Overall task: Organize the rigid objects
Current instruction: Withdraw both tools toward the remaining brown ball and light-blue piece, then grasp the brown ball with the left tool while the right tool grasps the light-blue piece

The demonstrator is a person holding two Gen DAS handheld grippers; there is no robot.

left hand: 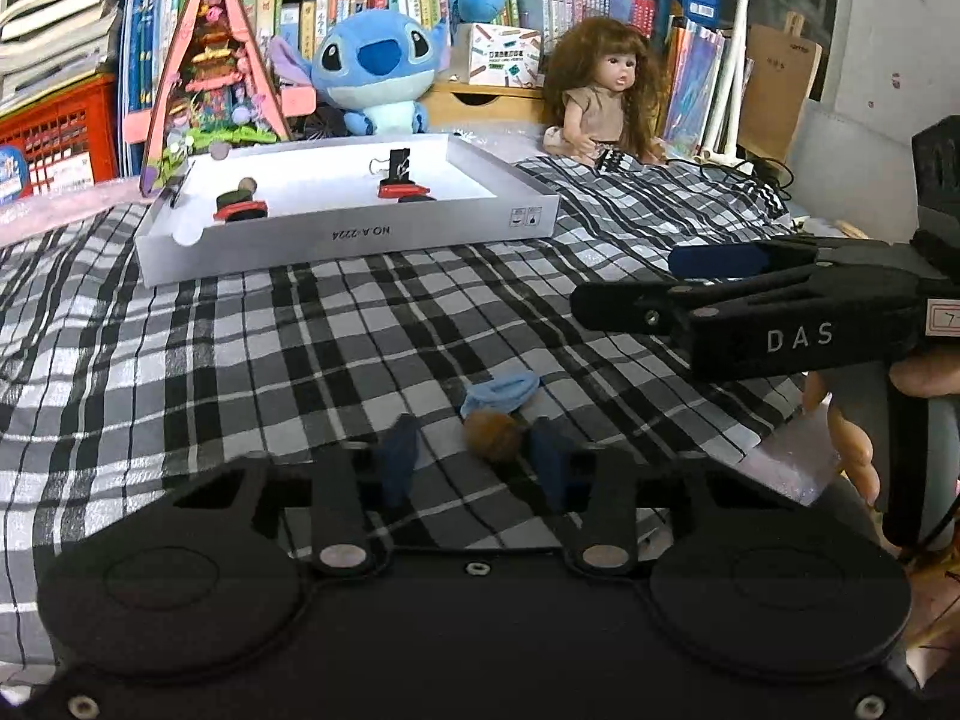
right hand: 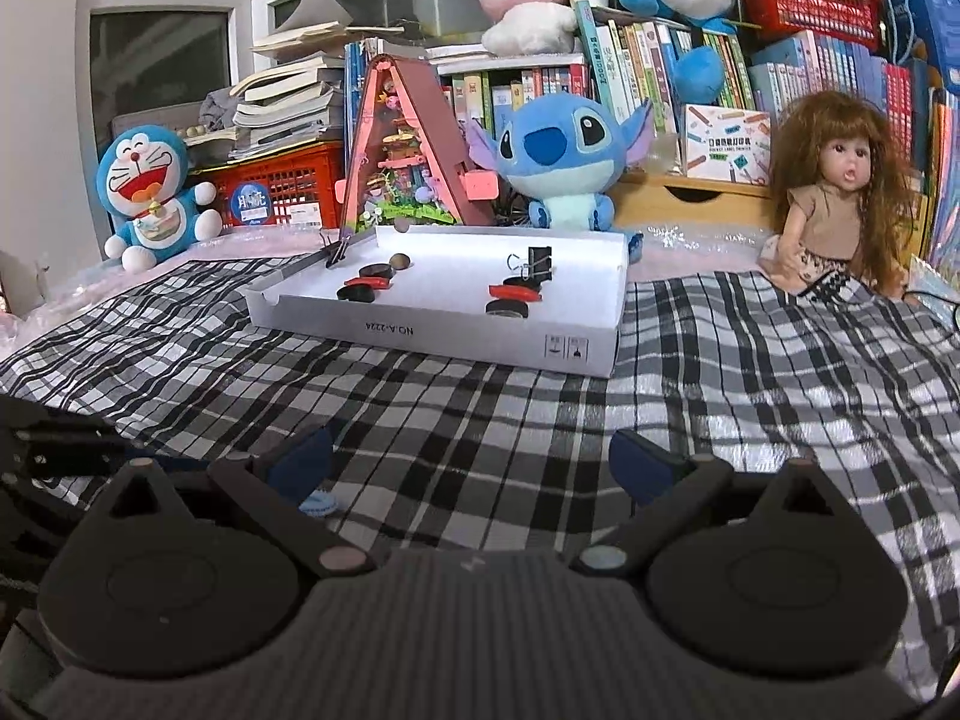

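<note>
A brown walnut-like nut lies on the checked cloth beside a light blue cap. My left gripper is open around the nut, which lies closer to the right pad. My right gripper is open and empty, low over the cloth; it shows side-on in the left wrist view. A white shallow box farther back holds black and red discs, a second nut and a black binder clip. The box also shows in the right wrist view.
A Stitch plush, a doll, a pink A-frame model and bookshelves line the back. A Doraemon plush and a red crate sit at the back left. A binder clip grips the box's left rim.
</note>
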